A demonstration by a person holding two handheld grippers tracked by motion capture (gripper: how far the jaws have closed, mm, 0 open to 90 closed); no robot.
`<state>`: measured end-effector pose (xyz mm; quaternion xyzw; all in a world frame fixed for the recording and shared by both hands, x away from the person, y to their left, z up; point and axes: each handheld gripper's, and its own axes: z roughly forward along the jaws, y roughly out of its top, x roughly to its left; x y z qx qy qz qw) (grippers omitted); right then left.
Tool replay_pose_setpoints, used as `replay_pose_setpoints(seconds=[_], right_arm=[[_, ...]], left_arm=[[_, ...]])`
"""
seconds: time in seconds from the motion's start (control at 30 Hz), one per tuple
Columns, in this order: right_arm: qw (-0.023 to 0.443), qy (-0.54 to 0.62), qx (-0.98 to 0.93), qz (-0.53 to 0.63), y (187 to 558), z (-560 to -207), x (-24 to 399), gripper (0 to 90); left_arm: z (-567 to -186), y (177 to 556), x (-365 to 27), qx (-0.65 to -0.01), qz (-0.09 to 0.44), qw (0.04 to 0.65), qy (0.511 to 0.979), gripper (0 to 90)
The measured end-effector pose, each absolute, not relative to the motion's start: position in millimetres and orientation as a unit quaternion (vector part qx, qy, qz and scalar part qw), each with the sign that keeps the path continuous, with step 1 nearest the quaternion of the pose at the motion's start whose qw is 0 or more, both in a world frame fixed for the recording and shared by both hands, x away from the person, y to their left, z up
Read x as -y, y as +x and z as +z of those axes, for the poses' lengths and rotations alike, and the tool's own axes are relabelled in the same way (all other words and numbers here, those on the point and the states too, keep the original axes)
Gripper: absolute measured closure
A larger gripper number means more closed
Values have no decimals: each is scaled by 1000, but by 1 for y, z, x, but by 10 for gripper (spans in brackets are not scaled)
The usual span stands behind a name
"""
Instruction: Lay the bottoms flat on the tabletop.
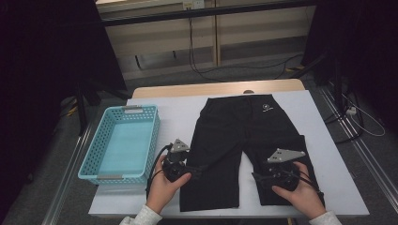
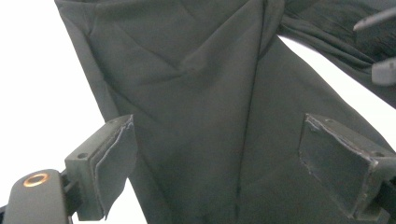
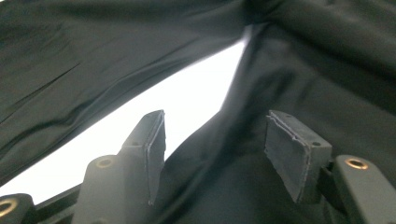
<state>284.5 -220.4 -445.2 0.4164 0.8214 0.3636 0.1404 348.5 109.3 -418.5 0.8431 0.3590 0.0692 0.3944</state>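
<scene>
Black shorts (image 1: 244,126) lie flat on the white-covered table (image 1: 324,140), waistband at the far side and legs toward me. My left gripper (image 1: 199,171) rests at the outer edge of the left leg, pointing right. In the left gripper view its jaws stand wide open (image 2: 217,135) over the dark cloth (image 2: 210,84), with one pad (image 2: 112,158) at the cloth's edge. My right gripper (image 1: 257,177) sits at the inner edge of the right leg, pointing left. In the right gripper view it is open (image 3: 215,140), and the leg's edge (image 3: 327,70) lies loose between the pads.
A light blue plastic basket (image 1: 89,161) stands on the table's left side, close to my left hand. Bare white cover shows between the two legs (image 3: 187,102) and to the right of the shorts. Cables and dark stands lie on the floor beyond the table.
</scene>
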Motion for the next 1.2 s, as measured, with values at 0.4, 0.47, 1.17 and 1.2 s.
replay_pose_setpoints(seconds=[0.4, 0.47, 1.17, 1.2], right_arm=[[144, 403, -839, 337, 280, -447, 218, 804], [140, 406, -838, 336, 279, -447, 219, 882], [105, 384, -854, 335, 244, -442, 214, 851], [105, 384, -854, 335, 244, -442, 214, 851]], left_arm=[[-418, 348, -109, -360, 71, 396, 842, 121], [-418, 348, -110, -360, 70, 396, 842, 121], [-412, 348, -113, -363, 73, 404, 837, 120], [-412, 348, -113, -363, 73, 404, 837, 120]])
